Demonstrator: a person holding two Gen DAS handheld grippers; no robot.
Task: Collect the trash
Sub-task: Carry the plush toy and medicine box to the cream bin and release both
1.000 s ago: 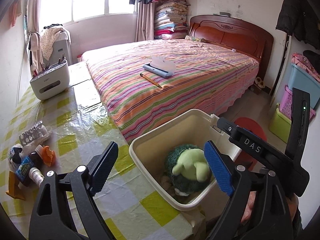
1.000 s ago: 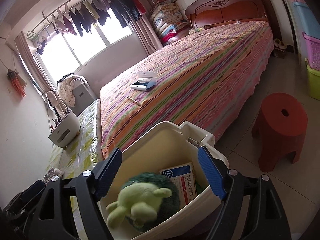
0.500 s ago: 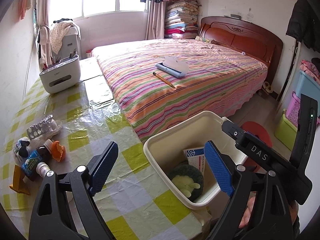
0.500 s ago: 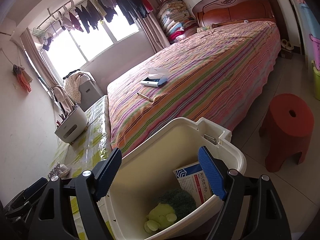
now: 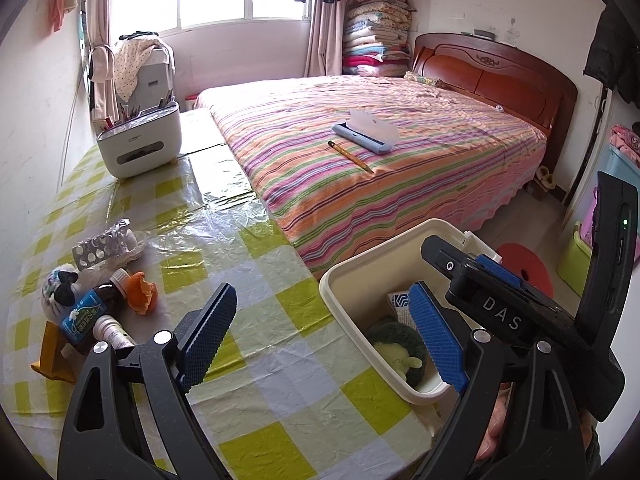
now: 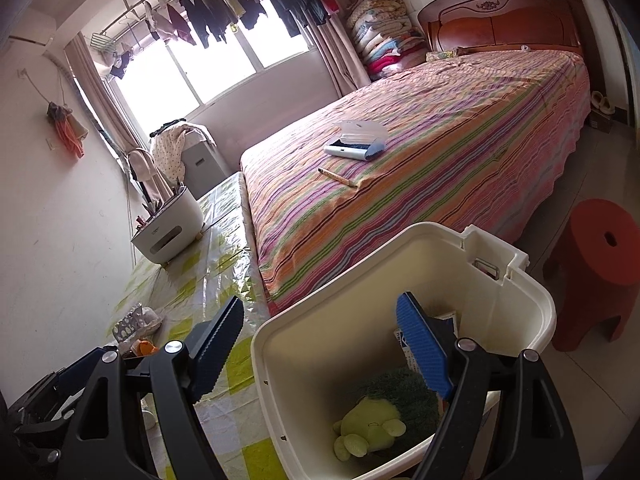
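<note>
A cream plastic bin (image 5: pixel 352 276) (image 6: pixel 400 236) stands at the table's right edge. In it lie a green plush toy (image 5: pixel 400 356) (image 6: pixel 372 428) and a blue-and-white card (image 5: pixel 396 302). My right gripper (image 6: pixel 320 344) hangs open over the bin's near rim, with nothing between its fingers. My left gripper (image 5: pixel 320 340) is open over the checked tablecloth, just left of the bin, and holds nothing. A heap of trash sits at the table's left: a blister pack (image 5: pixel 100 246), a brown bottle (image 5: pixel 90 312), orange peel (image 5: pixel 140 292) and a small white bottle (image 5: pixel 112 332).
A white desk organizer (image 5: pixel 138 146) stands at the table's far end. The striped bed (image 5: pixel 400 168) runs along the table's right side, with a pencil (image 5: pixel 348 156) and a blue case (image 5: pixel 360 136) on it. A red stool (image 6: pixel 600 264) and storage boxes (image 5: pixel 572 264) are on the floor at the right.
The green plush toy was high in the bin a second ago and now lies at its bottom. Both views have pulled back and swung left, showing more of the table.
</note>
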